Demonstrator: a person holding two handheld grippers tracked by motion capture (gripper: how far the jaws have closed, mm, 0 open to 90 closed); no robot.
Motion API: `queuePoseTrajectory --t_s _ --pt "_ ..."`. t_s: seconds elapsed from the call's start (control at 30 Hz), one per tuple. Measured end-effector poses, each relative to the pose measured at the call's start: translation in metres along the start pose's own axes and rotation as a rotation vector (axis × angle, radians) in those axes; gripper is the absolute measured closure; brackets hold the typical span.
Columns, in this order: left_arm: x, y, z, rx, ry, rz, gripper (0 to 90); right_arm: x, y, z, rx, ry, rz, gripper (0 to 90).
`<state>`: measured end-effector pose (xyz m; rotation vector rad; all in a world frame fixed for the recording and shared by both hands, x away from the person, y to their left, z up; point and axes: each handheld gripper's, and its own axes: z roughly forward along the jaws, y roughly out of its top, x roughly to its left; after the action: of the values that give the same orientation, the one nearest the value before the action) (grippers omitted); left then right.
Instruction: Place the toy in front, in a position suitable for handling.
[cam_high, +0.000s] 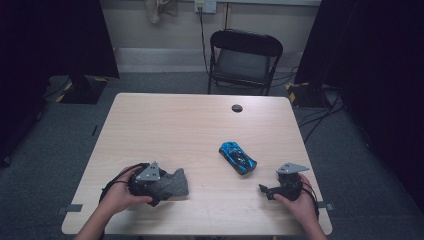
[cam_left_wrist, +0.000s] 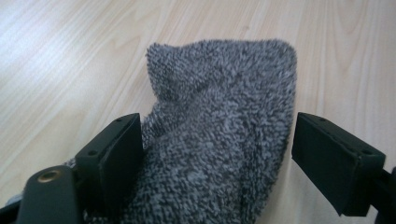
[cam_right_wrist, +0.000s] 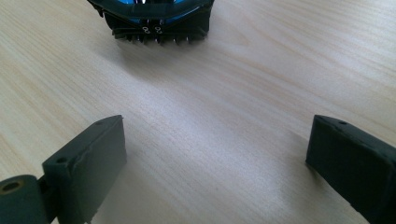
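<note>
A grey terry cloth (cam_high: 173, 184) lies bunched on the table's near left part. My left gripper (cam_high: 161, 192) stands open around it. In the left gripper view the cloth (cam_left_wrist: 219, 116) fills the gap; the left jaw touches it and the right jaw stands just clear of it. A blue and black toy car (cam_high: 238, 157) sits right of centre, pointing diagonally. My right gripper (cam_high: 265, 190) is open near the front right edge, a short way from the car. In the right gripper view the car's rear (cam_right_wrist: 156, 18) lies ahead of the gripper (cam_right_wrist: 217, 140), with bare wood between the jaws.
The light wooden table (cam_high: 175, 125) has a dark cable hole (cam_high: 237, 108) near its far edge. A black folding chair (cam_high: 245, 60) stands behind the table. Cables lie on the floor at the right, and dark curtains hang on both sides.
</note>
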<state>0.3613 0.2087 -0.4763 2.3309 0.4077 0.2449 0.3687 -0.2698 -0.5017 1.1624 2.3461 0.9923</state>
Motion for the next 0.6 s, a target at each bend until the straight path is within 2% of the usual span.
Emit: queuePoseTrajectory --t_s 0.23,0.27,0.3,0.4,0.47,0.53,0.6 --pt "0.0005 -0.0050 0.0042 0.001 -0.002 -0.012 15.8 0.0001 0.0000 -0.0001 0.000 0.000 0.000 4.3" --pt "0.0004 -0.0052 0.0042 0.002 0.001 -0.024 16.2 -0.0003 -0.0001 -0.0002 0.001 0.002 -0.002 4.3" --pt "0.0006 -0.0054 0.0040 0.003 0.000 -0.035 17.9 -0.0003 -0.0001 -0.0003 0.001 0.001 -0.001 4.4" --pt "0.0012 -0.0062 0.0039 0.005 0.016 -0.036 24.9 0.0000 -0.0002 -0.0004 0.000 -0.001 0.000 4.5" --pt "0.0020 -0.0065 0.0034 0.007 0.021 -0.046 29.1 -0.0002 0.0005 -0.0011 0.003 0.000 -0.006 6.6" --pt "0.0022 -0.0070 0.0038 0.005 0.021 -0.049 30.1 -0.0015 0.0025 -0.0028 0.014 0.006 -0.006 13.9" --pt "0.0028 -0.0077 0.0048 0.001 0.023 -0.052 31.1 -0.0035 0.0044 -0.0050 -0.009 0.027 0.006 15.4"
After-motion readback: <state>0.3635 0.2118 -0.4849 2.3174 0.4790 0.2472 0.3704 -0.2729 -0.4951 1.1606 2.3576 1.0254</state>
